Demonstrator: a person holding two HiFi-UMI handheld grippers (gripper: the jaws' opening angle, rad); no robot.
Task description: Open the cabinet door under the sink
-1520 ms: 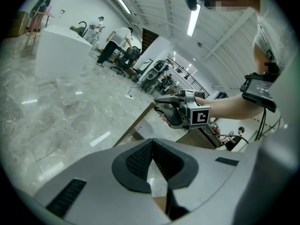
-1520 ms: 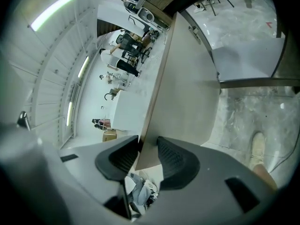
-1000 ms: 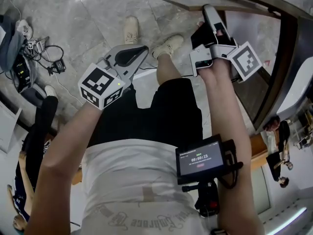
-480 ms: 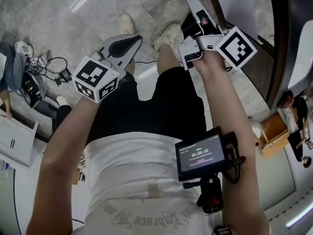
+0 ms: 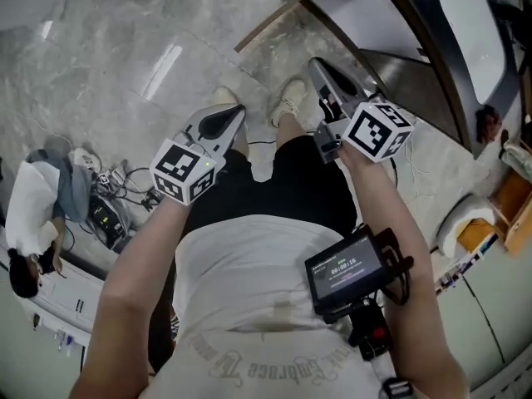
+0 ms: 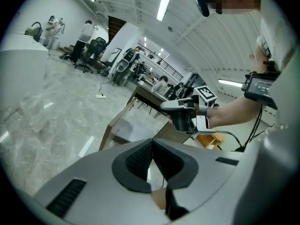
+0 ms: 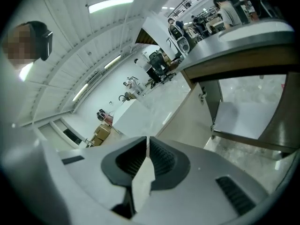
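At the top centre of the head view, the cabinet door (image 5: 274, 19) already stands swung out from under the sink (image 5: 474, 15). Its top edge slants up to the right, just above my right gripper (image 5: 316, 63) (the nearer one). That gripper's jaws have just been closing and pinch nothing; the left gripper (image 5: 238, 110), further left, is closed and empty too. Floor cables (image 5: 108, 198) lie well clear, so I judge nothing blocks the way.

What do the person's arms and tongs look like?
The left tongs and right tongs are grey with black ribbed pads; each carries a black-and-white marker cube. Forearms are bare below a white T-shirt. A screen is strapped on the right forearm.
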